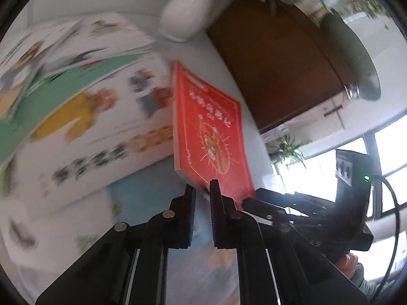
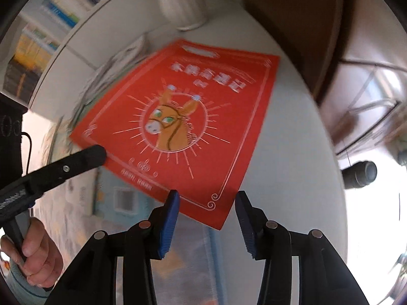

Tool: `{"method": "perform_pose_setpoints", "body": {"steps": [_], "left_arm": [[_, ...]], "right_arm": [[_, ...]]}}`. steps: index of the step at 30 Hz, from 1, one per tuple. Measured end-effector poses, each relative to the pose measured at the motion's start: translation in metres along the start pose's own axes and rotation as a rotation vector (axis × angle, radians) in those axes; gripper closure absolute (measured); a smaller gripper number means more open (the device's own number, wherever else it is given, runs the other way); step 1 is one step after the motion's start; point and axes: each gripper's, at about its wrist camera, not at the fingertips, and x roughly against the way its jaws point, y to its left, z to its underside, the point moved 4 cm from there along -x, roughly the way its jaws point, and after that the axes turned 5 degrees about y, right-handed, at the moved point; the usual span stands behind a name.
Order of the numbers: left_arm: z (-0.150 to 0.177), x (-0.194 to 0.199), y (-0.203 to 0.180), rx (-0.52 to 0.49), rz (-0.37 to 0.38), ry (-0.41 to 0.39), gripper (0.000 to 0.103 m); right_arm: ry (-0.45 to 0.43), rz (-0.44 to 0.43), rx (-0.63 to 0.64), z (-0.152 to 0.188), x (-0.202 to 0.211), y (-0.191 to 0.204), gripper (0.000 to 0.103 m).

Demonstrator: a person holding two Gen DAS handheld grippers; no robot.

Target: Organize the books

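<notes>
Thin red paperback book (image 2: 193, 117) with a cartoon donkey head in a sunburst on its cover, closed, face up but tilted, near edge lifted off the white round table (image 2: 292, 152). Beside it, large white picture books (image 1: 84, 117) with colourful cartoon covers, stacked unevenly, blurred.

The white book (image 1: 84, 117) beside the red book (image 1: 211, 137) is smeared by motion blur; its dark title characters cannot be read. The red book's near corner is hidden behind the left tool (image 1: 202, 190). The vase (image 1: 188, 12) is cut off at the top edge of the left view. In the right view, the shelf (image 2: 43, 35) of books is blurred, spines unreadable, and the pale blue book (image 2: 122, 198) under the red one is mostly covered.
</notes>
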Motion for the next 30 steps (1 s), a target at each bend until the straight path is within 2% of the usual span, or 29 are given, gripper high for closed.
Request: {"method": "perform_pose_setpoints", "body": {"steps": [2, 5, 8, 9, 11, 14, 19, 25, 30], "left_arm": [[0.007, 0.004, 0.016, 0.044, -0.008, 0.010, 0.095], [0.016, 0.008, 0.025, 0.044, 0.019, 0.062, 0.095], [0.020, 0.014, 0.024, -0.005, 0.016, 0.132, 0.087], [0.017, 0.017, 0.026, -0.018, -0.009, 0.137, 0.079], [0.004, 0.021, 0.027, -0.019, -0.068, 0.102, 0.077], [-0.027, 0.020, 0.034, 0.014, -0.065, 0.061, 0.077], [-0.072, -0.004, 0.036, 0.028, -0.150, 0.016, 0.077], [-0.080, -0.026, 0.039, 0.046, -0.136, 0.045, 0.077], [-0.076, -0.028, 0.037, 0.032, -0.113, 0.055, 0.077]], "right_arm": [[0.013, -0.019, 0.035, 0.002, -0.003, 0.016, 0.058], [0.032, -0.042, 0.034, 0.003, -0.008, 0.024, 0.058], [0.035, -0.091, -0.015, -0.001, -0.006, 0.019, 0.058], [0.024, -0.090, -0.031, -0.004, -0.004, 0.015, 0.058], [-0.004, -0.063, -0.068, -0.016, 0.000, 0.004, 0.058], [-0.026, -0.024, -0.119, -0.033, -0.004, -0.011, 0.058], [-0.079, 0.074, -0.181, -0.061, -0.010, -0.025, 0.061], [-0.036, 0.095, -0.229, -0.077, -0.026, -0.040, 0.064], [0.001, 0.014, -0.205, -0.075, -0.037, -0.034, 0.064]]}}
